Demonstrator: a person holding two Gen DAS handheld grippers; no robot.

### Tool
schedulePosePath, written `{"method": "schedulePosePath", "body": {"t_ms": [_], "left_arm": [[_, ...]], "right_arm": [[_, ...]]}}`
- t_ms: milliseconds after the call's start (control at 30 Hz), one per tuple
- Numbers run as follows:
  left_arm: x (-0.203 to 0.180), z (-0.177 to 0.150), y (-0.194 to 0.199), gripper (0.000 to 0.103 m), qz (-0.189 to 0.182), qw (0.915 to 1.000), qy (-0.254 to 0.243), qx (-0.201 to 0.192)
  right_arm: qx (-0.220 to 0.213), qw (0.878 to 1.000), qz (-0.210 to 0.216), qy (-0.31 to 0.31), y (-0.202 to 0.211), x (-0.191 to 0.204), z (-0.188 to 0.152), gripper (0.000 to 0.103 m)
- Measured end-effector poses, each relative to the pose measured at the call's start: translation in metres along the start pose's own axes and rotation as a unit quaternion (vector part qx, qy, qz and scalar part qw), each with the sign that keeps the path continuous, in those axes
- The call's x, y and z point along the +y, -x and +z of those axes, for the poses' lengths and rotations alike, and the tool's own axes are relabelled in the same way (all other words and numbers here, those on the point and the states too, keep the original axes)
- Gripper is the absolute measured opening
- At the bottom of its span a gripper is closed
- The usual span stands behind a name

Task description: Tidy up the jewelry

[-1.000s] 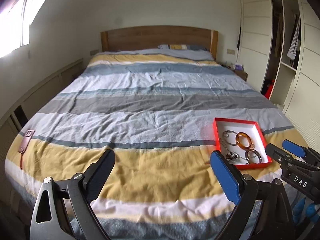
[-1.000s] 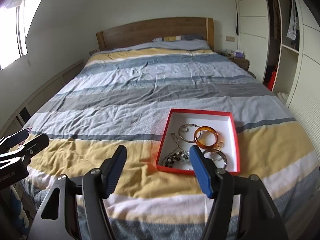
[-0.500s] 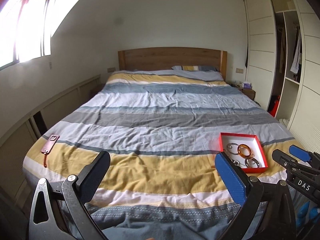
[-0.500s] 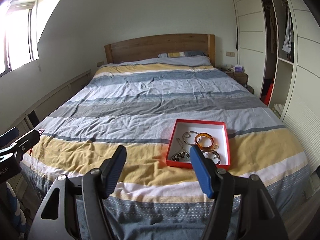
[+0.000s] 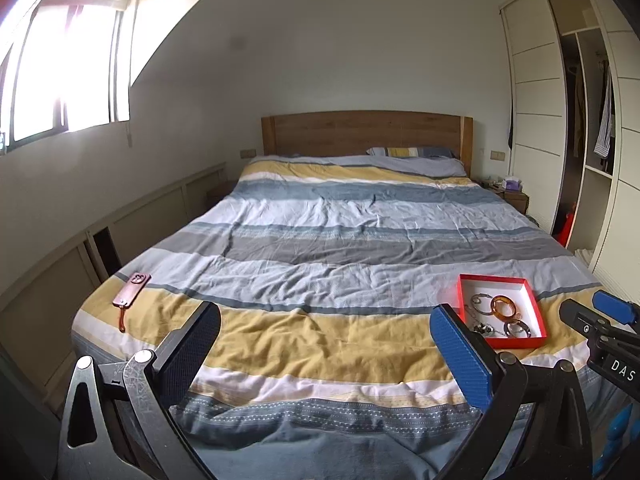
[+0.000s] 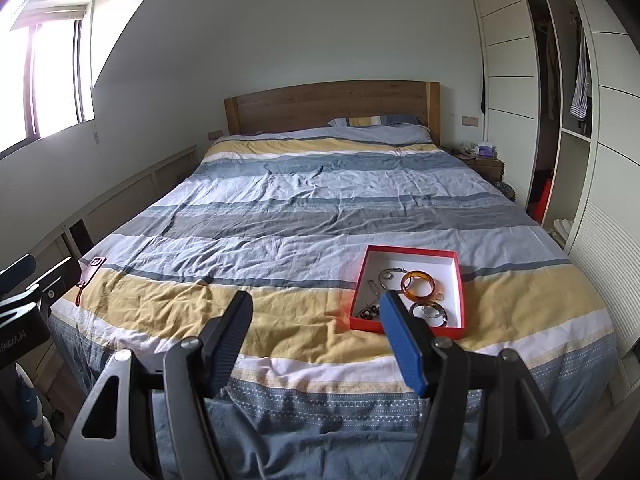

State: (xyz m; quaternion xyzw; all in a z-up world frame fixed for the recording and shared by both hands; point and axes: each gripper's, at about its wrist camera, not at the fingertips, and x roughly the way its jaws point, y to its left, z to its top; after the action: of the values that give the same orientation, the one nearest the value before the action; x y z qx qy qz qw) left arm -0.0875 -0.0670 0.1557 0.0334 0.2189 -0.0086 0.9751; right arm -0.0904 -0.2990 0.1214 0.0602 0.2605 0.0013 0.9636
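From the left wrist, the left gripper (image 5: 325,334) is held wide open and empty before the foot of a striped bed (image 5: 340,248). A red tray (image 5: 536,308) of jewelry, an amber bangle (image 5: 505,306) among it, is seen on the yellow stripe to the right; a brown phone case (image 5: 131,289) lies far left.

From the right wrist, the right gripper (image 6: 316,326) is likewise spread wide, nothing gripped. The red tray (image 6: 461,280) is partly hidden behind its blue finger (image 6: 402,344).
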Motion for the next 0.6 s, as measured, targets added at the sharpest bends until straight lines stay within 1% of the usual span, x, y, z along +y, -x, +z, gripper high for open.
{"method": "schedulePosePath", "body": {"t_ms": [267, 400, 600], "left_arm": [[0.005, 0.001, 0.015, 0.102, 0.000, 0.9999, 0.008, -0.009], [0.008, 0.001, 0.015, 0.102, -0.002, 0.9998, 0.018, -0.008], [0.011, -0.001, 0.017, 0.102, 0.007, 0.9998, 0.020, -0.006]], "right_arm": [[-0.008, 1.000, 0.001, 0.010, 0.015, 0.006, 0.001, 0.065], [0.001, 1.000, 0.004, 0.007, 0.014, 0.005, 0.001, 0.065], [0.004, 1.000, 0.002, -0.011, 0.013, 0.001, 0.002, 0.065]]}}
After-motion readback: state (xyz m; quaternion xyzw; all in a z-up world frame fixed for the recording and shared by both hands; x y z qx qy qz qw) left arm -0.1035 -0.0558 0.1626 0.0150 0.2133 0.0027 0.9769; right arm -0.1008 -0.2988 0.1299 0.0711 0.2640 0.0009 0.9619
